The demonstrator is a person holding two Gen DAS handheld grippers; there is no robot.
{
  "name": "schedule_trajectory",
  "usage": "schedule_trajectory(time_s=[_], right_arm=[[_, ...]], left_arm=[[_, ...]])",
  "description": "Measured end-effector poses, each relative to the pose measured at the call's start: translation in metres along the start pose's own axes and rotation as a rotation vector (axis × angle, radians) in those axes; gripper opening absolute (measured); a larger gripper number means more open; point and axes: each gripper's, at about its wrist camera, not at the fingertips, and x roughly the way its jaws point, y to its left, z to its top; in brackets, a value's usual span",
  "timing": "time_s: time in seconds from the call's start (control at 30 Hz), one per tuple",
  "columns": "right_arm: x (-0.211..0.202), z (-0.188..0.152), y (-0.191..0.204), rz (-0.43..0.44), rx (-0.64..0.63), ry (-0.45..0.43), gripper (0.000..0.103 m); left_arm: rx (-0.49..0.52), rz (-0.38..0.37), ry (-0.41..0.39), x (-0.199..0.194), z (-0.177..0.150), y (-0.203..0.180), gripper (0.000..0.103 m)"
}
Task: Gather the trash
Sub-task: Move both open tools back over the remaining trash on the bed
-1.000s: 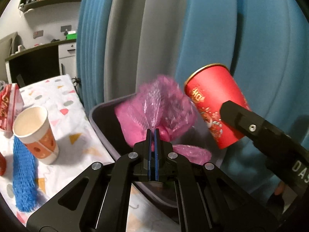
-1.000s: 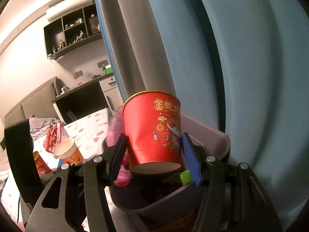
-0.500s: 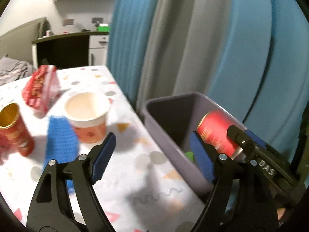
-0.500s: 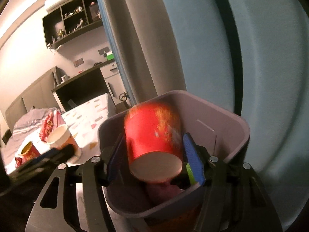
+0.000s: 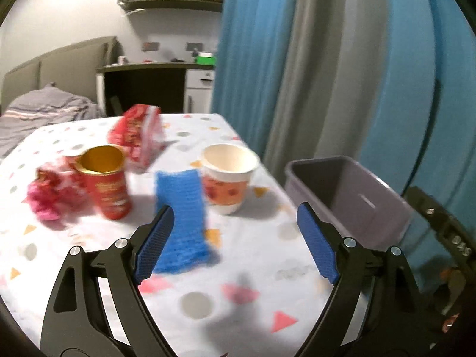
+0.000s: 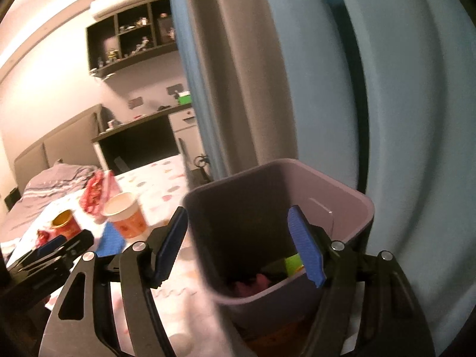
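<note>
The left tongs hang over the tabletop with their jaws opening wide and nothing between the blue pads; only the patterned cloth and a blue mesh piece show in the gap. On the tabletop beyond them stand a cream paper cup with an orange band, upright and empty-looking, and to its left a red can with a gold inside, also upright. A red snack bag lies behind the can, and a crumpled pink wrapper sits just beside the can on its far left. The grey bin stands off the right edge of the tabletop, in front of blue and grey curtains. The right tongs hover over the bin's mouth, jaws opening and holding nothing; the bin's near wall fills the space between the pads. Down inside the bin lie something pink and a green scrap; the rest of its contents is too dark to tell.
</note>
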Motion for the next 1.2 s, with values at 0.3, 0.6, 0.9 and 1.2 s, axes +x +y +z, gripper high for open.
schedule_trajectory(time_s=[0.3,0.6,0.9,1.2], right_arm=[[-0.010,-0.016,0.057,0.100,-0.058,0.036,0.069],[-0.011,-0.032,0.114,0.194,-0.121,0.079,0.069],[0.000,-0.043,0.161,0.261,-0.171,0.130,0.069],[0.032,-0.044,0.216,0.324,-0.221,0.177,0.069]], left_arm=[[-0.070,0.122,-0.017,-0.037,-0.010,0.063,0.085],[-0.138,0.233,-0.052,-0.076,-0.016,0.123,0.088],[-0.199,0.301,-0.063,-0.094,-0.022,0.169,0.088],[-0.247,0.357,-0.078,-0.098,-0.018,0.208,0.088]])
